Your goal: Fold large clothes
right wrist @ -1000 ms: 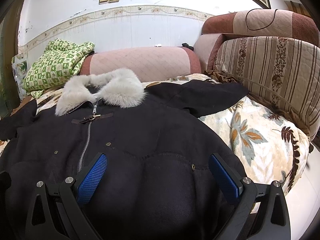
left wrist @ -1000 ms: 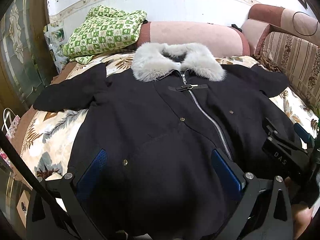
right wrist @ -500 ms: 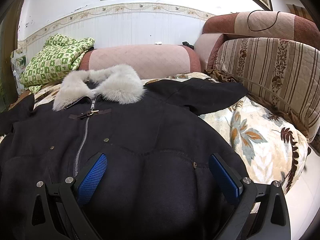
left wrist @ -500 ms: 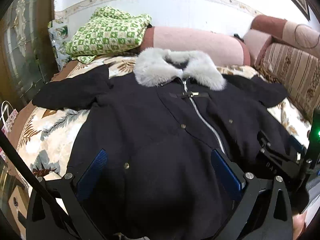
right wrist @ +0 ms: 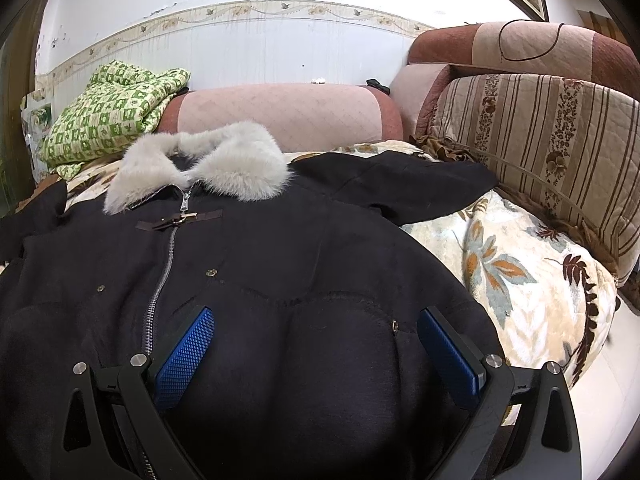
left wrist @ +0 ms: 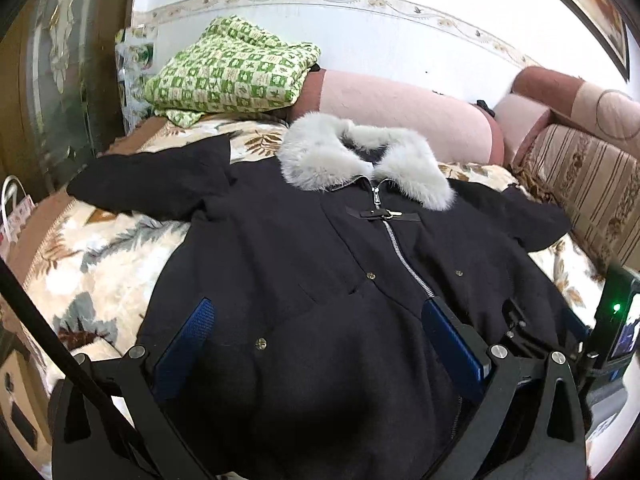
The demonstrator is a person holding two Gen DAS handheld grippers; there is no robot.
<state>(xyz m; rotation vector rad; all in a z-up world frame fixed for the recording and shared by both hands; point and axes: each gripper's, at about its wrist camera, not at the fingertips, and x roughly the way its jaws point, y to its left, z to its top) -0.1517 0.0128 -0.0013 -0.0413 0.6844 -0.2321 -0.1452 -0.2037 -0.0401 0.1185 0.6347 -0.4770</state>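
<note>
The coat (left wrist: 320, 264) is lying flat, front up, on the sofa (right wrist: 532, 280), its long axis running 6 to 12 o'clock, collar (left wrist: 360, 164) pointing toward 12. Both grippers, left (left wrist: 320, 344) and right (right wrist: 316, 344), are hovering released over its hem.

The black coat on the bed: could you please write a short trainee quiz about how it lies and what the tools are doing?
1. True or false: the black coat lies face up with its zip closed.
2. What colour is the fur collar: A brown, B pale grey, C green?
3. Fill in: the left tool and right tool are both ____ above the hem.

Key: 1 true; 2 B; 3 open.
</note>
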